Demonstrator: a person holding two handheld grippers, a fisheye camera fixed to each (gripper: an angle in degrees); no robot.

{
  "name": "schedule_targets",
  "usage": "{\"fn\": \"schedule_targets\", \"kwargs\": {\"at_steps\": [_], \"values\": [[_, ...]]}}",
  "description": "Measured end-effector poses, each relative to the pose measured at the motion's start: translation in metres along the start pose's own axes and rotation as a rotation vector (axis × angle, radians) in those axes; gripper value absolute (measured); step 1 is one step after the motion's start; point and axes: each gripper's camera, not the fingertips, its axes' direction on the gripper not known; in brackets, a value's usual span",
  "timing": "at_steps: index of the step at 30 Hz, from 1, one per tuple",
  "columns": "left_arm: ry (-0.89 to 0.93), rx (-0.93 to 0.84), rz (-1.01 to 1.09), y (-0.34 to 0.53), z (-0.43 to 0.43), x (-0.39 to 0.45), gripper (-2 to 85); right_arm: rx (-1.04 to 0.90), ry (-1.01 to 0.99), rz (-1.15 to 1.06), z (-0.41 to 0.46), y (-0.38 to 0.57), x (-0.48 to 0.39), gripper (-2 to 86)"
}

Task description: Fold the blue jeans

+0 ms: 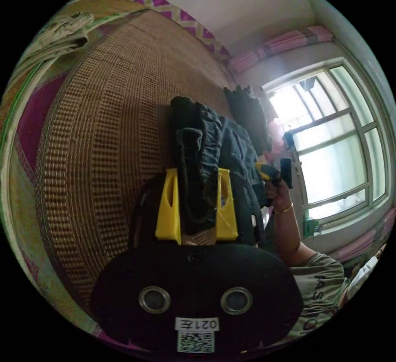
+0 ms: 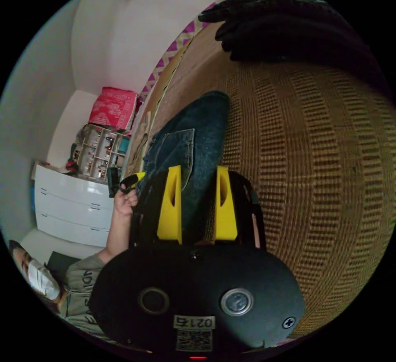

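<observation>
Blue jeans (image 2: 194, 143): dense denim, bunched between our left gripper (image 1: 197, 205) jaws, which clamp it. Our right gripper (image 2: 198, 209) pinches a flat denim panel over the ribbed woven mat (image 2: 313, 164).

One pair of blue jeans (image 2: 194, 151) lies on one woven mat (image 2: 313, 164). Two claws: the left claw (image 1: 197, 205) and the right claw (image 2: 198, 209). One dark garment pile (image 2: 288, 24) at one o'clock. One white drawer chest (image 2: 70, 209) at nine o'clock.

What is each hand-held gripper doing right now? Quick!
Left hand-held gripper: shut on the blue jeans.
Right hand-held gripper: jeans lie between its jaws; cannot tell whether both press.
</observation>
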Motion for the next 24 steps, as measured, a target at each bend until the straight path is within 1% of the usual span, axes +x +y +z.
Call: {"fn": "schedule_targets", "kwargs": {"at_steps": [2, 5, 7, 10, 12, 13, 14, 15, 16, 18, 21, 22, 24], "values": [[0.028, -0.016, -0.012, -0.007, 0.003, -0.002, 7.8, -0.002, 0.022, -0.024, 0.001, -0.007, 0.006, 10.5], [0.069, 0.033, -0.030, -0.010, -0.004, 0.001, 5.7, 0.000, 0.030, -0.060, -0.003, -0.012, 0.016, 7.8], [0.074, 0.057, 0.008, -0.012, -0.014, 0.018, 5.4, -0.001, 0.030, -0.107, -0.012, -0.013, 0.013, 7.1], [0.098, 0.099, 0.151, -0.022, -0.033, 0.067, 5.4, 0.022, 0.057, -0.229, -0.049, -0.014, -0.013, 6.9], [0.121, 0.128, 0.259, -0.048, -0.040, 0.110, 5.3, 0.103, 0.052, -0.295, -0.105, -0.021, -0.025, 6.9], [0.132, 0.133, 0.281, -0.058, -0.040, 0.121, 5.4, 0.126, 0.050, -0.305, -0.122, -0.025, -0.026, 6.9], [0.147, 0.137, 0.317, -0.079, -0.036, 0.143, 5.4, 0.172, 0.058, -0.325, -0.156, -0.035, -0.027, 7.0], [0.162, 0.134, 0.347, -0.104, -0.028, 0.166, 5.5, 0.216, 0.084, -0.338, -0.191, -0.049, -0.026, 7.0], [0.169, 0.133, 0.360, -0.117, -0.023, 0.178, 5.5, 0.239, 0.100, -0.341, -0.208, -0.056, -0.025, 7.0], [0.186, 0.123, 0.407, -0.167, 0.002, 0.221, 5.8, 0.320, 0.190, -0.346, -0.271, -0.090, -0.020, 7.1], [0.197, 0.104, 0.404, -0.217, 0.040, 0.256, 7.0, 0.399, 0.283, -0.308, -0.325, -0.136, 0.008, 7.4], [0.191, 0.100, 0.394, -0.225, 0.049, 0.259, 7.4, 0.408, 0.302, -0.295, -0.330, -0.145, 0.016, 7.6], [0.104, 0.099, 0.362, -0.242, 0.081, 0.262, 9.8, 0.432, 0.396, -0.214, -0.329, -0.172, 0.059, 8.4]]}}
